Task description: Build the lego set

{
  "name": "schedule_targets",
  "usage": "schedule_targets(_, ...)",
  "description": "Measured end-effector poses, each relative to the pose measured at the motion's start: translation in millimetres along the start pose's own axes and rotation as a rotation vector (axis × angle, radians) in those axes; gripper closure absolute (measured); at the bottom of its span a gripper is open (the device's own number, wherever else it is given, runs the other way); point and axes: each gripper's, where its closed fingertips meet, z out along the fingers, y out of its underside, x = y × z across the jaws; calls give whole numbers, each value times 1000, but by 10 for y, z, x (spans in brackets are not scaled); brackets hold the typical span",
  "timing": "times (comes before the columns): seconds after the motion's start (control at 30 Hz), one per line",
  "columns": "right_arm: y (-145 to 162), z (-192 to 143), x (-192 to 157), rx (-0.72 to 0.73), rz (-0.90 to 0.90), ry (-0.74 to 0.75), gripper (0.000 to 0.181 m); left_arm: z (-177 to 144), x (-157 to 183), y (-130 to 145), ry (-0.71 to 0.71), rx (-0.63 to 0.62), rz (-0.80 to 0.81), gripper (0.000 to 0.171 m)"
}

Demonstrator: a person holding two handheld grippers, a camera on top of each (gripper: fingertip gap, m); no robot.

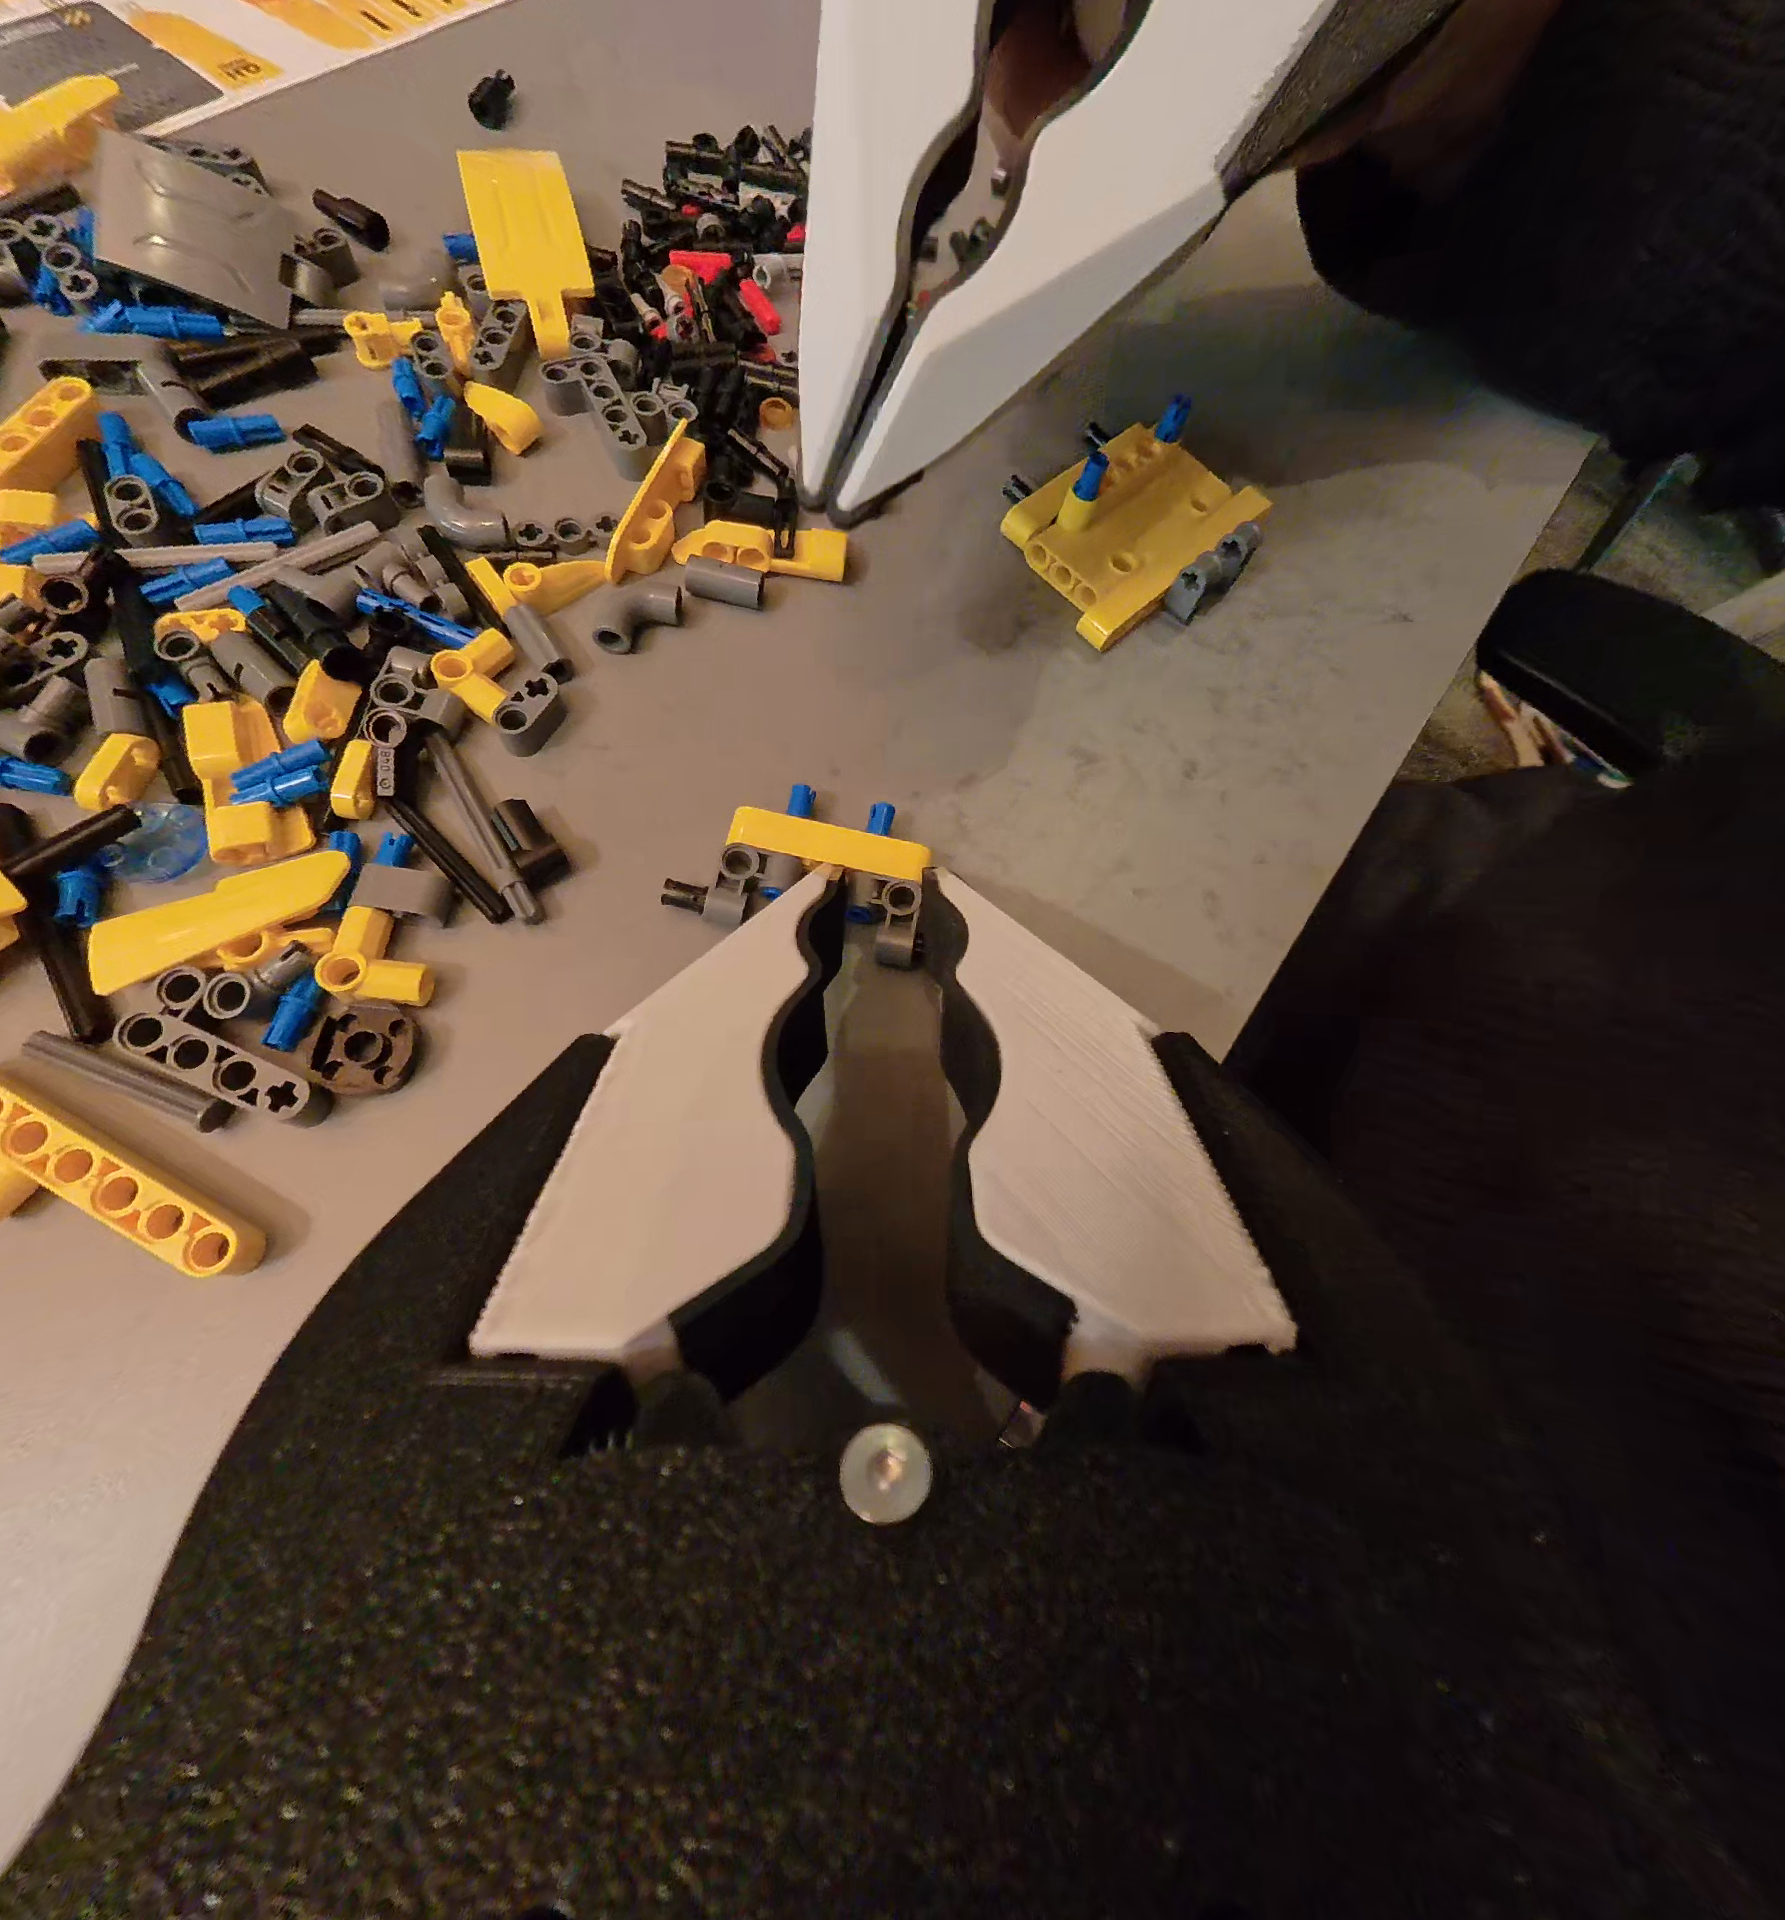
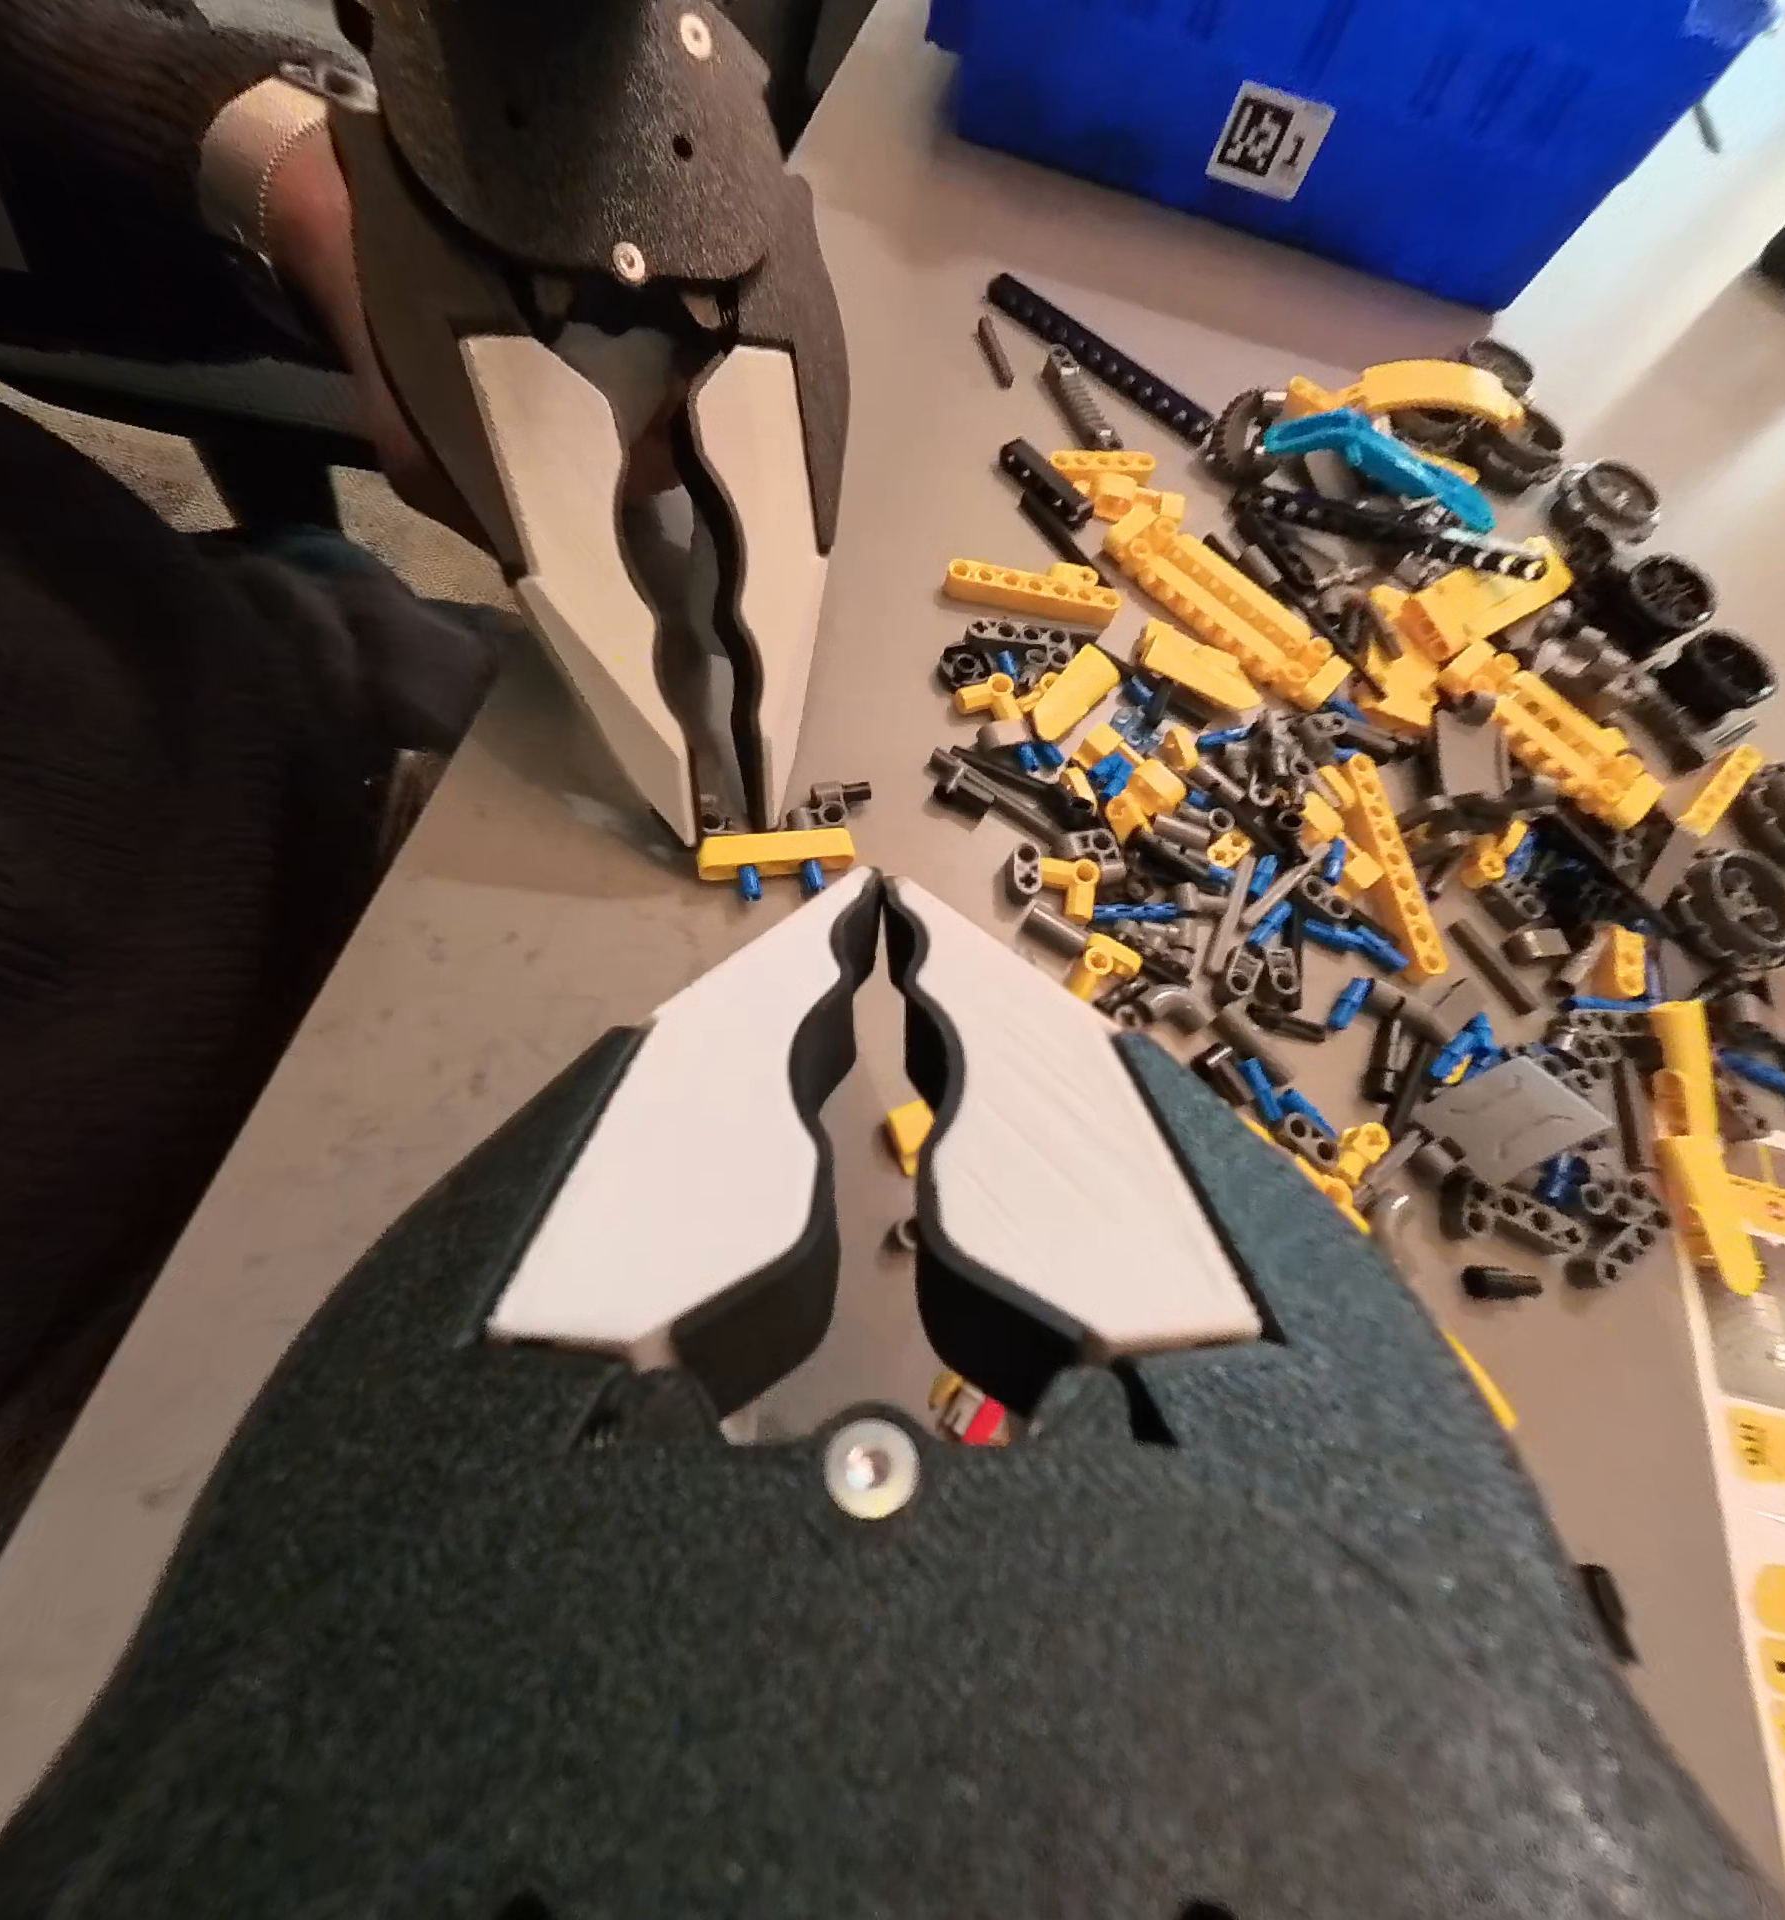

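Note:
A small assembly [image 1: 823, 844], a short yellow beam with two blue pins and grey connectors, lies on the grey table [image 1: 971, 727] near its edge. My left gripper [image 1: 880, 896] is shut on one of its grey connectors. The right wrist view shows the same grip from the other side, with the left gripper [image 2: 732, 821] on the assembly [image 2: 776, 850]. My right gripper [image 2: 880, 883] is shut and empty, its tips just short of the blue pins. In the left wrist view the right gripper [image 1: 831, 499] hangs over the edge of the parts pile. A second, larger yellow assembly [image 1: 1137, 530] sits apart.
A big pile of loose yellow, grey, black and blue parts [image 1: 296, 623] covers the table [image 2: 1335, 831]. Black wheels [image 2: 1698, 675], a blue bin [image 2: 1335, 135] and an instruction booklet [image 2: 1781, 1455] lie beyond. The table edge [image 1: 1387, 748] and a person in dark clothing are close by. The grippers' ends are close to 6 centimeters from one another.

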Motion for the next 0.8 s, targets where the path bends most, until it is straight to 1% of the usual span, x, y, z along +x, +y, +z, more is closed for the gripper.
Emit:
schedule_targets(0.13, -117, -19, -9, 31, -40, 29, 181, 5, 4, 10, -30, -2, 39, 157)
schedule_targets(0.33, -204, 11, -53, 62, -60, 67, 181, 9, 8, 18, -64, 0, 78, 157)
schedule_targets(0.4, -347, -72, -73, 102, -57, 119, 181, 8, 5, 18, -71, 1, 82, 157)
schedule_targets(0.47, -572, -238, -255, 181, -8, 145, 180, 7, 6, 19, -78, 4, 88, 157)
schedule_targets(0.53, -732, -398, -645, 235, 50, 142, 177, 5, 6, 20, -81, 6, 92, 157)
schedule_targets(0.57, -741, -435, -883, 232, 81, 137, 178, 4, 8, 20, -83, 7, 93, 157)
schedule_targets(0.63, -622, -374, -1367, 196, 161, 112, 179, 3, 8, 21, -84, 7, 96, 157)
schedule_targets(0.67, -472, -270, -1598, 153, 214, 88, 178, 4, 8, 21, -82, 6, 95, 157)
schedule_targets(0.73, 44, 12, -1991, -20, 337, 41, 178, 3, 12, 21, -71, 5, 88, 157)
schedule_targets(0.8, 610, 228, -2249, -190, 428, 44, 178, 0, 16, 18, -56, 6, 75, 157)
